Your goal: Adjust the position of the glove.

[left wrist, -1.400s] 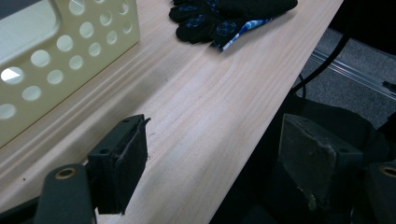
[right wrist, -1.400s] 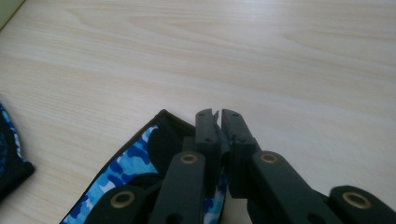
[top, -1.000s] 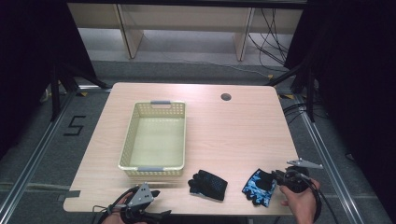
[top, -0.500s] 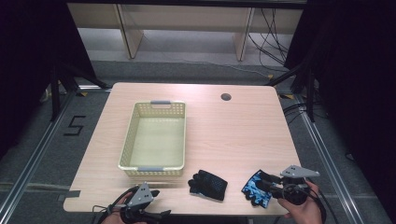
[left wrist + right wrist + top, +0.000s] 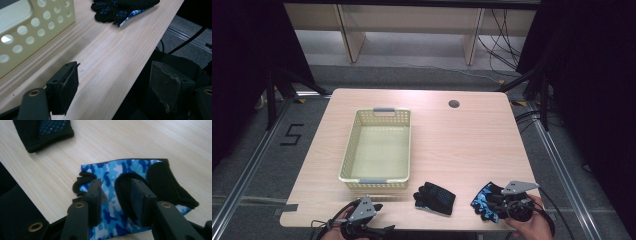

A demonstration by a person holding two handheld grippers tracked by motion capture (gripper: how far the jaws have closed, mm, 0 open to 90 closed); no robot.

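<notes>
Blue camouflage glove (image 5: 140, 202), lower right of table (image 5: 472, 135), straddled by right gripper (image 5: 116, 191), jaws part-open, apparently poised to pinch it; left gripper (image 5: 113, 82) wide open, empty, idle at lower left near basket (image 5: 349, 150).

My left claw (image 5: 115, 87) gapes wide over the worktop (image 5: 110, 50) edge; cream basket (image 5: 30, 27) at ten o'clock, dark gloves (image 5: 120, 8) at twelve.

Round grommet hole (image 5: 454, 104) at one o'clock on the table (image 5: 462, 150); floor marking "5" (image 5: 292, 134) at nine o'clock; cables (image 5: 497, 50) at one o'clock.
</notes>
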